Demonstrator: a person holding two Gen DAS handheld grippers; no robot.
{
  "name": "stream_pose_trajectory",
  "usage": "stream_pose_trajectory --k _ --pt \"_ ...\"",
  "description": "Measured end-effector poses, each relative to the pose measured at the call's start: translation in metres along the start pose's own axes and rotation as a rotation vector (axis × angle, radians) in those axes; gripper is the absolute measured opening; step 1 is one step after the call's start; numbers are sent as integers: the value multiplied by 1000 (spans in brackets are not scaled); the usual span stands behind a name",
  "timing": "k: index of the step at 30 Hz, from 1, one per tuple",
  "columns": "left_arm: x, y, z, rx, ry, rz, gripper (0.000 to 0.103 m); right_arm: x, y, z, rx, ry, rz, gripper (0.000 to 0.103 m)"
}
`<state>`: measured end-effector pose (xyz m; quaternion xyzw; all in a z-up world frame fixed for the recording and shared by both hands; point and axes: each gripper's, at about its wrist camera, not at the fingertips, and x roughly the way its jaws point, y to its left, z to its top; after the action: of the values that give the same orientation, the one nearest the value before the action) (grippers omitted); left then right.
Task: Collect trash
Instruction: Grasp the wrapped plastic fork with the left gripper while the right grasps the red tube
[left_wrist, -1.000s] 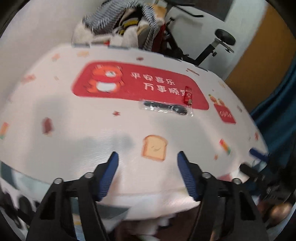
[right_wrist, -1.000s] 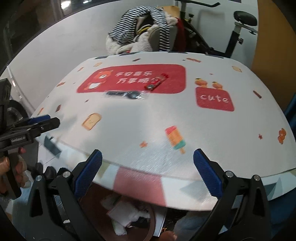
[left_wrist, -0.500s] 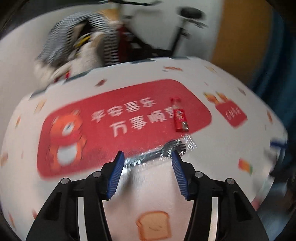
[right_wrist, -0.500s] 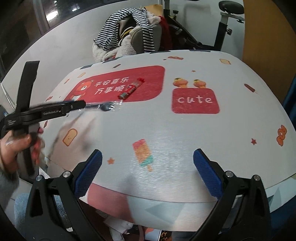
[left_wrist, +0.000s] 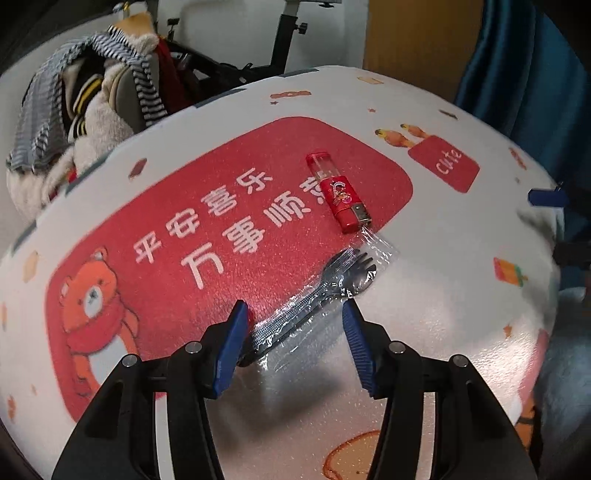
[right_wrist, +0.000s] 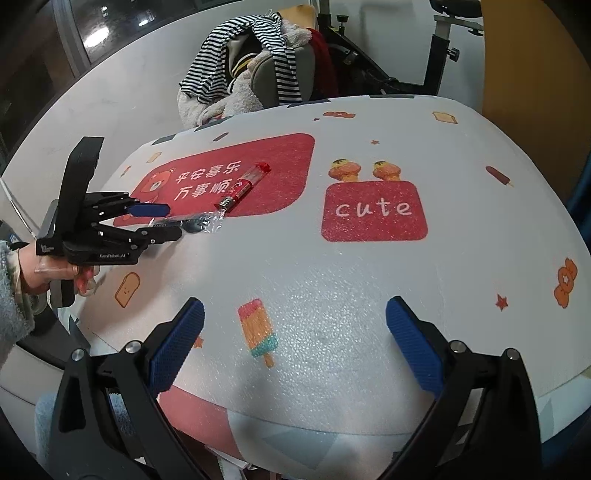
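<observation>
A black plastic fork in a clear wrapper (left_wrist: 317, 295) lies on the printed table cover (left_wrist: 424, 314), partly on its red panel. A red lighter (left_wrist: 338, 192) lies just beyond the fork's tines. My left gripper (left_wrist: 293, 314) is open, low over the table, its blue pads on either side of the fork's handle end without closing on it. The right wrist view shows the same fork (right_wrist: 192, 223), lighter (right_wrist: 245, 184) and left gripper (right_wrist: 162, 221). My right gripper (right_wrist: 295, 321) is open and empty above the table's near edge.
A chair piled with striped and fleecy clothes (right_wrist: 251, 81) stands behind the table, with an exercise bike (right_wrist: 436, 55) beside it. A blue curtain (left_wrist: 535, 74) hangs at the right. Crumpled paper shows below the table's near edge (right_wrist: 236, 461).
My left gripper has moved forward over the table from its near edge and now straddles the wrapped fork's handle. My right gripper has stayed near the front edge, shifted slightly right.
</observation>
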<state>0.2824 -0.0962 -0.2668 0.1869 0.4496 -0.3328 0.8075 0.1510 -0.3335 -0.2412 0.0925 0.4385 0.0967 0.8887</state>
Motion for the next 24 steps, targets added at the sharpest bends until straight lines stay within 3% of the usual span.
stream_pose_trajectory --k 3,5,7,9,13,16,19,24 --pt "-4 -3 -6 -5 -1 3 35 2 3 5 -5 6 9 97" --pt "-9 -6 -10 -32 2 14 17 5 3 11 -1 8 21 96" --pt "-15 -5 -19 -88 -4 24 14 11 5 18 13 24 66 93" --pt "-24 4 -32 -209 -26 15 13 20 8 25 16 51 98 88" --pt "-45 24 -63 -449 -86 18 12 42 21 49 1 87 113 81" --pt "-62 31 -81 -548 -131 21 12 64 34 70 9 100 112 76" --pt "-82 35 -98 -648 -186 27 12 92 49 91 11 111 65 72" --pt "-106 33 -121 -767 -253 29 12 139 69 115 -17 108 -146 67"
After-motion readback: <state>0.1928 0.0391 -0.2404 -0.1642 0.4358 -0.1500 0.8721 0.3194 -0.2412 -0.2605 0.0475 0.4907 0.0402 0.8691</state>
